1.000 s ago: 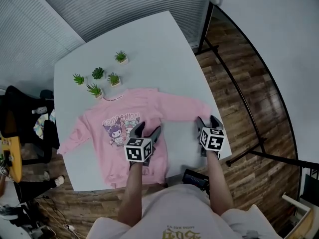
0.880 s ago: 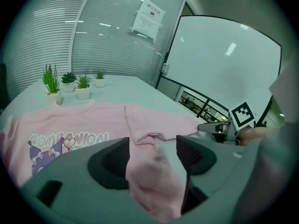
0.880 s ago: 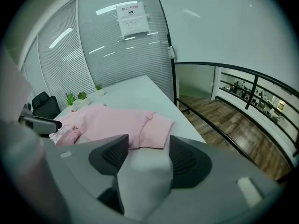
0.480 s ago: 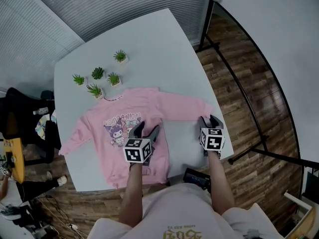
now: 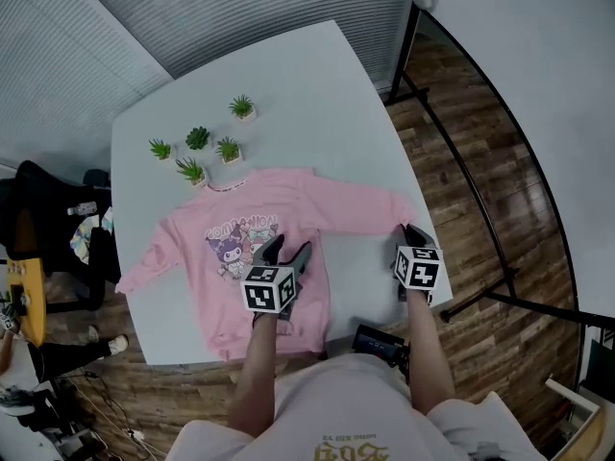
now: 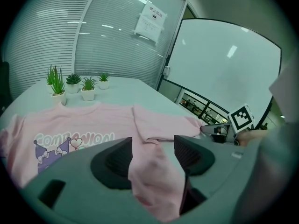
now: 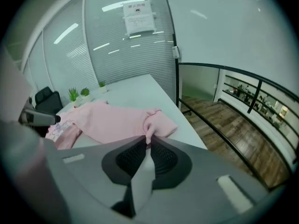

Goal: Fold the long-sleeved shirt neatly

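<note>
- The right gripper [image 5: 409, 232], on a forearm stretched forward and tilted down, has just been closing its jaws. They now pinch the sleeve cuff [image 7: 150, 125] of the pink shirt [image 5: 259, 214], whose sleeve runs off toward 10 o'clock.
- The left gripper [image 5: 288, 250], tilted down likewise, has just been narrowing its jaws. They stand apart, with a ridge of shirt cloth between them.
- The shirt lies on the white table [image 5: 307, 94], its collar at 12 o'clock.

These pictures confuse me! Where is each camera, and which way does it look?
Head view: on the head, looking down at table, shirt, both arms.
Left gripper view: on the left gripper, facing plants; its fingers, narrowing lately, straddle shirt.
Right gripper view: on the right gripper, facing along the sleeve its fingers just closed on.
All share the shirt.
</note>
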A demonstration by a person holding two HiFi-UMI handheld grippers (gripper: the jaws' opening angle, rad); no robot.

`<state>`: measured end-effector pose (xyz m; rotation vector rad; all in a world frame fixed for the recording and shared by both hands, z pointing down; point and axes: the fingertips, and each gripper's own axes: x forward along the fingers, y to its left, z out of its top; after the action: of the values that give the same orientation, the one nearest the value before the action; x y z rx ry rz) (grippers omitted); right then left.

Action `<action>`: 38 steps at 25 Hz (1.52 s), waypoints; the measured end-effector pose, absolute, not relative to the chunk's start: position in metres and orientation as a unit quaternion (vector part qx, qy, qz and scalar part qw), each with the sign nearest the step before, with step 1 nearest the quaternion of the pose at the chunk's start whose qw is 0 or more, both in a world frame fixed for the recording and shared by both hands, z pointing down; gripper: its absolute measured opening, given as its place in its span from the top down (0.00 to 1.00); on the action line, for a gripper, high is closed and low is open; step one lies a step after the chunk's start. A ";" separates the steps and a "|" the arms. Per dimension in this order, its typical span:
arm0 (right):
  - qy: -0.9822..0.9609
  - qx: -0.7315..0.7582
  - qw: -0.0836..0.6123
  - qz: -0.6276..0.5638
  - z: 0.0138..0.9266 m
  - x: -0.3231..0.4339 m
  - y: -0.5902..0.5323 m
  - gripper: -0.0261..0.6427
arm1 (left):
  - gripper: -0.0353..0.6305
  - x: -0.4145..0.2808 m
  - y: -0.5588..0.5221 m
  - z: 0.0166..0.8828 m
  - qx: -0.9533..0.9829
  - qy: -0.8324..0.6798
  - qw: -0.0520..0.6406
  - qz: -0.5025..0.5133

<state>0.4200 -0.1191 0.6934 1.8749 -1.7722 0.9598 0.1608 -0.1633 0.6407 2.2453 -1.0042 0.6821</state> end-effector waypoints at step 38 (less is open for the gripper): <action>-0.655 0.710 0.092 0.241 0.546 0.430 -0.123 0.89 | 0.46 0.157 -0.165 0.552 0.870 -0.394 0.205 0.213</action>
<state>0.4299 -0.1228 0.5458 2.1097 -1.9455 0.7160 0.1568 -0.1651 0.5525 2.4265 -1.0971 0.5938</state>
